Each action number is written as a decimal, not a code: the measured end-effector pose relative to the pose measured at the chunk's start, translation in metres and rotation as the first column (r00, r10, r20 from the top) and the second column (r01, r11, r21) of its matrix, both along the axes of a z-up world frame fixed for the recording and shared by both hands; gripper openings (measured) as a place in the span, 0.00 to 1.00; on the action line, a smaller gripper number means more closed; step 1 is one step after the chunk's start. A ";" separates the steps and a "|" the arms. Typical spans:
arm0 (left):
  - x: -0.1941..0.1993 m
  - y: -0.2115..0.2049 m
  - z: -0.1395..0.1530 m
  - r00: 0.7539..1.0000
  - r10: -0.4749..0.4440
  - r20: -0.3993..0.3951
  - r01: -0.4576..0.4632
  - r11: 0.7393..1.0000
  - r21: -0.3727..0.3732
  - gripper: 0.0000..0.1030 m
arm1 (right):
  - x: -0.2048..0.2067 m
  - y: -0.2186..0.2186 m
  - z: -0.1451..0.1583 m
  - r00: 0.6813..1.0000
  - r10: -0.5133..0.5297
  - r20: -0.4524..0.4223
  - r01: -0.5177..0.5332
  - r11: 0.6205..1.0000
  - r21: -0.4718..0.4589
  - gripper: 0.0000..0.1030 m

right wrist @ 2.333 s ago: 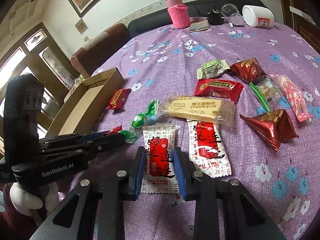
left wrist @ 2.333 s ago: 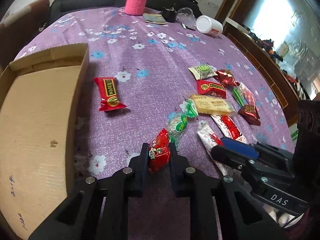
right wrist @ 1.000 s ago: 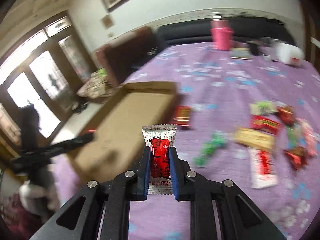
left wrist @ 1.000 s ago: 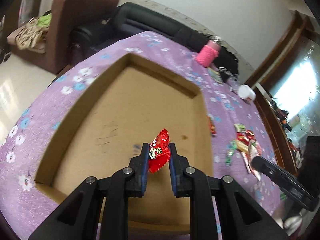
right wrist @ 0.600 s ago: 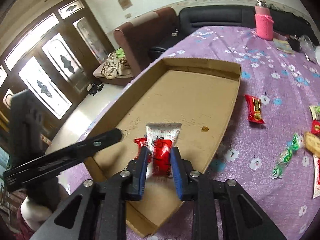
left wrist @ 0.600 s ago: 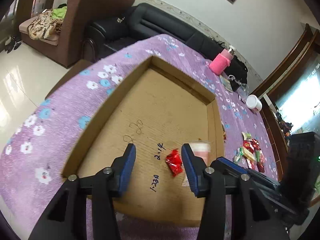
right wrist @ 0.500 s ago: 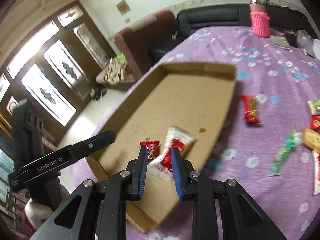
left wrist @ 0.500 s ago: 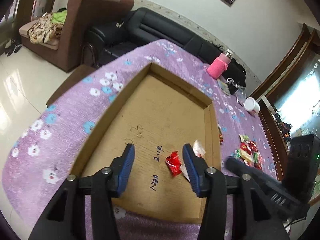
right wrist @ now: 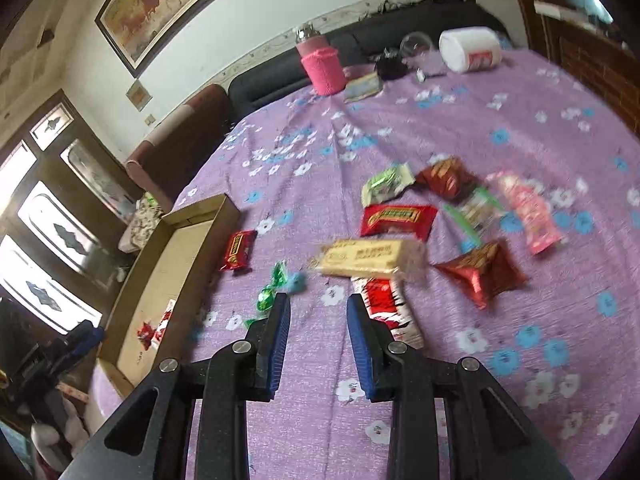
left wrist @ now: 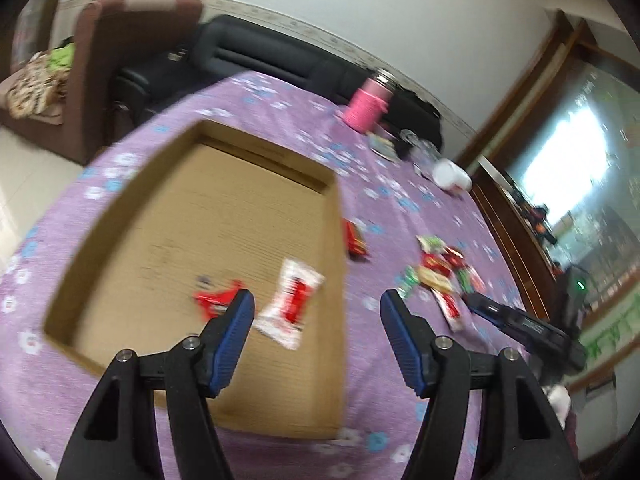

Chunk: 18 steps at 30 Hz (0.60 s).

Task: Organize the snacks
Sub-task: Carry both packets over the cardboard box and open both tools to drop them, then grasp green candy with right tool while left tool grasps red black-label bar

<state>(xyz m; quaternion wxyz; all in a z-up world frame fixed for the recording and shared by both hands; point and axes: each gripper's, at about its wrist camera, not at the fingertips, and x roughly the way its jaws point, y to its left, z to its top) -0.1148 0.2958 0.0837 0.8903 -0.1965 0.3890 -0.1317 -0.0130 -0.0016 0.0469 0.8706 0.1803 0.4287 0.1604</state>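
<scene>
The left gripper [left wrist: 316,312] was spread wide with nothing between its jaws, which had just been opening, and it was held above the cardboard box [left wrist: 120,220]. Two snacks were already lying inside: a small red packet [left wrist: 212,302] and a white-and-red packet [left wrist: 290,304]. So one drop-off looked finished, and the next pick seemed to be in hand.

The right gripper [right wrist: 314,320] was empty too, parted only narrowly after just opening, and pointed at the loose pile on the purple tablecloth [right wrist: 520,120]. A white-and-red pack [right wrist: 386,304] lay just beyond its tips, probably the next target, though blur made that hard to call. A wider opening would be needed.

Only the left view showed the box floor properly; only the right showed the pile clearly.
</scene>
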 end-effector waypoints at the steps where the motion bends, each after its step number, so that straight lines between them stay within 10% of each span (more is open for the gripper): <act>1: 0.001 -0.007 0.001 1.000 -0.020 0.000 0.020 1.000 0.004 0.63 | 0.004 0.007 -0.003 1.000 0.018 -0.005 -0.018 1.000 -0.001 0.31; 10: 0.024 -0.060 0.015 0.990 -0.142 0.011 0.142 0.989 0.039 0.63 | 0.040 0.082 -0.034 0.990 0.139 -0.025 -0.141 0.986 -0.094 0.40; 12: 0.037 -0.075 0.018 0.985 -0.171 0.007 0.170 0.983 0.070 0.63 | 0.036 0.089 -0.038 0.990 0.139 -0.010 -0.139 0.974 -0.178 0.22; 18: 0.092 -0.124 0.003 0.969 -0.238 -0.069 0.247 0.949 0.196 0.63 | 0.029 0.053 -0.040 0.996 0.086 -0.002 -0.085 0.986 -0.145 0.18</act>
